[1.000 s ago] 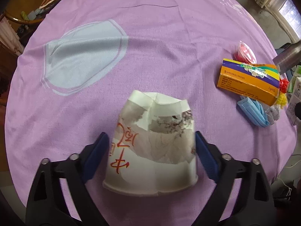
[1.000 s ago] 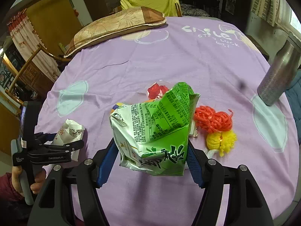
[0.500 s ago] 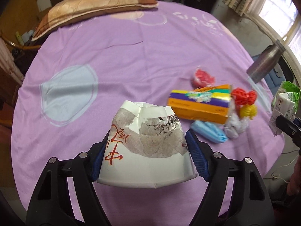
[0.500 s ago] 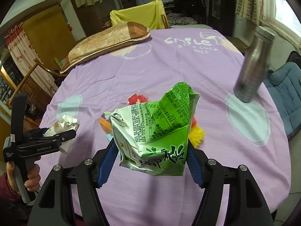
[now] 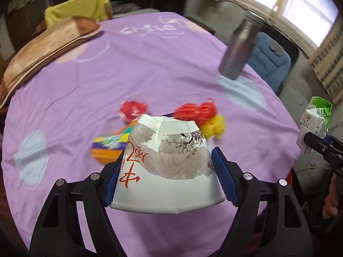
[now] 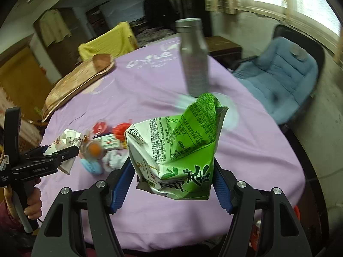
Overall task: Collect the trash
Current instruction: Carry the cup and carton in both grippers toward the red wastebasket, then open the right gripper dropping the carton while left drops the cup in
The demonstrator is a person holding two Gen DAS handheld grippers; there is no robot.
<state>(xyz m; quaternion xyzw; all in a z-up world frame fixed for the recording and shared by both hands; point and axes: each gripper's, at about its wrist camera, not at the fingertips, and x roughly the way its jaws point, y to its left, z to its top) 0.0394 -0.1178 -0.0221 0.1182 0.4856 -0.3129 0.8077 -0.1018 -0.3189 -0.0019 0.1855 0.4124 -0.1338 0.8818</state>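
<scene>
My left gripper (image 5: 167, 175) is shut on a crumpled white paper cup (image 5: 166, 162) with red writing, held above the purple table. The cup also shows in the right wrist view (image 6: 68, 141). My right gripper (image 6: 173, 182) is shut on a crushed green and white carton (image 6: 178, 152), held above the table's right part. The carton also shows in the left wrist view (image 5: 315, 122) at the right edge. On the table lie an orange and purple box (image 5: 109, 147), a red plastic piece (image 5: 133, 110), red and yellow mesh balls (image 5: 199, 115), a blue mask (image 6: 91, 165) and a white wad (image 6: 113, 159).
A steel bottle (image 5: 240, 49) stands at the table's far right; it also shows in the right wrist view (image 6: 194, 60). A brown pillow (image 5: 45, 49) lies at the far left. A blue chair (image 6: 283, 79) stands right of the table. A yellow-draped chair (image 5: 79, 10) stands behind.
Both grippers have lifted and swung to the right with their loads. The left one has taken the cup up off the cloth. The bottle and window now show closer.
</scene>
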